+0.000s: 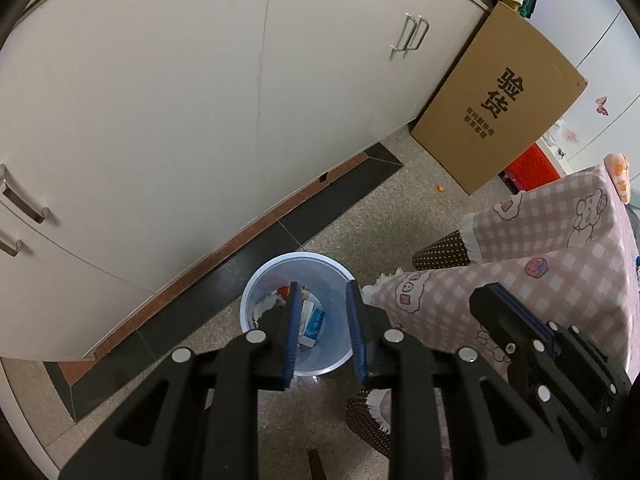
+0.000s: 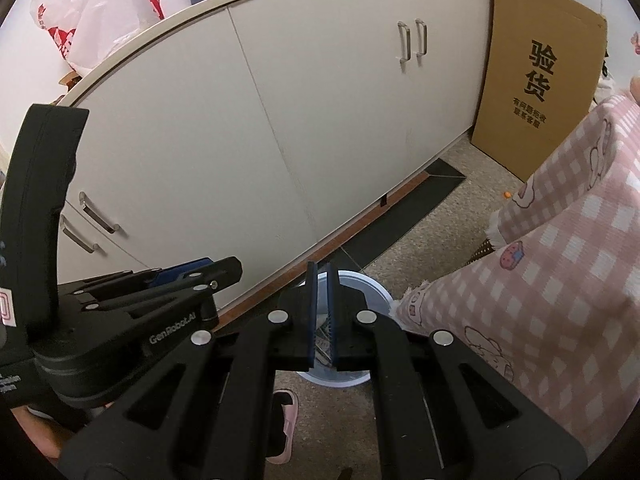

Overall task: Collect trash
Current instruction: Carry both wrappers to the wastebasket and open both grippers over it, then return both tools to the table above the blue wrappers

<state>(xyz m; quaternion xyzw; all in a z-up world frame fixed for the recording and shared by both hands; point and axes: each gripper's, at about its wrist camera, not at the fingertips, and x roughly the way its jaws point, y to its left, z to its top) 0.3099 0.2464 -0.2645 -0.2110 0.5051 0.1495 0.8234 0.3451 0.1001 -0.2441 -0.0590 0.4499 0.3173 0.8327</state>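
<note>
A pale blue waste bin point(image 1: 264, 280) stands on the floor by the cabinet. It holds crumpled tissue, a red-capped item and a small blue-and-white carton point(image 1: 314, 322). My left gripper point(image 1: 323, 292) hangs above the bin, open and empty. In the right wrist view the bin point(image 2: 374, 294) sits under my right gripper point(image 2: 321, 270), whose jaws stand nearly together with a narrow gap and nothing visible between them. The right gripper also shows in the left wrist view point(image 1: 500, 312), and the left gripper in the right wrist view point(image 2: 224, 266).
White cabinet doors point(image 1: 200, 120) run along the back. A cardboard box point(image 1: 500, 96) leans at the right. A pink checked tablecloth point(image 1: 560, 248) hangs close to the bin's right side. A small orange scrap point(image 1: 440, 188) lies on the floor. A pink slipper point(image 2: 286, 416) is below the right gripper.
</note>
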